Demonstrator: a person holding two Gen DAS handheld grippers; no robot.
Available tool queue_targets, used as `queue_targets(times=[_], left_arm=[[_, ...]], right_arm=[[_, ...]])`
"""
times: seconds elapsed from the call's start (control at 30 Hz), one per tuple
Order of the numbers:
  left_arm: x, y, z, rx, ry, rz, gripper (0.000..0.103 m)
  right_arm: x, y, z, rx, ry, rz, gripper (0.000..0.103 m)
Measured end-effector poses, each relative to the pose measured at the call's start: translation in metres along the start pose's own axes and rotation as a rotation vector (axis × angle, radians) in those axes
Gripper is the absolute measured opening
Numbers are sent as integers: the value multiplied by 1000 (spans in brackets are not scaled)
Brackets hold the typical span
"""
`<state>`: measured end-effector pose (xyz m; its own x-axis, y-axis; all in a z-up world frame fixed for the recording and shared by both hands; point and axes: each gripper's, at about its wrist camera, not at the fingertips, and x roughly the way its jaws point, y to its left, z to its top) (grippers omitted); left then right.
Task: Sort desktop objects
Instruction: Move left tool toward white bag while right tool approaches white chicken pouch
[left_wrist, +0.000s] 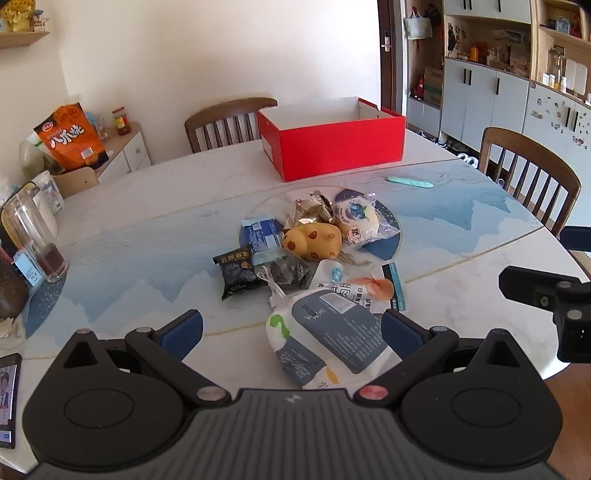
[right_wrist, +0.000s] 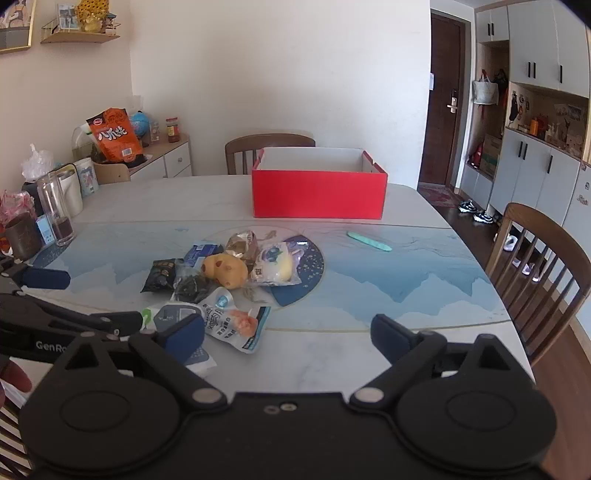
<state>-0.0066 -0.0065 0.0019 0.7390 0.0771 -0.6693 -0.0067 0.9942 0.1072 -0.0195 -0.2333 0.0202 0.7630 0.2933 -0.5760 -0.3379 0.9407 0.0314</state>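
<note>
bare table (right_wrist: 424, 295) right of pile (right_wrist: 221, 273)

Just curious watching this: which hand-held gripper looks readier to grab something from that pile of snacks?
Probably the left hand-held gripper: its open jaws already flank the white-and-grey soft pack. The right hand-held gripper faces bare table.

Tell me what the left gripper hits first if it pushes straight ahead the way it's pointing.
Most likely the white and grey-blue packet: it lies between the open left gripper's fingers, nearest the camera. The rest of the snack pile is beyond. Depth is uncertain.
</note>
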Motion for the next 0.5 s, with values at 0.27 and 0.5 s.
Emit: queue_targets(times=[0.27, 0.5], left_arm=[[-1, 1, -4, -60, 10, -19, 103], [0, 3, -8, -99, 1, -15, 103]], right_arm=[[4, 0, 0, -41, -13, 36, 97], [11, 2, 1, -65, -23, 55, 96]])
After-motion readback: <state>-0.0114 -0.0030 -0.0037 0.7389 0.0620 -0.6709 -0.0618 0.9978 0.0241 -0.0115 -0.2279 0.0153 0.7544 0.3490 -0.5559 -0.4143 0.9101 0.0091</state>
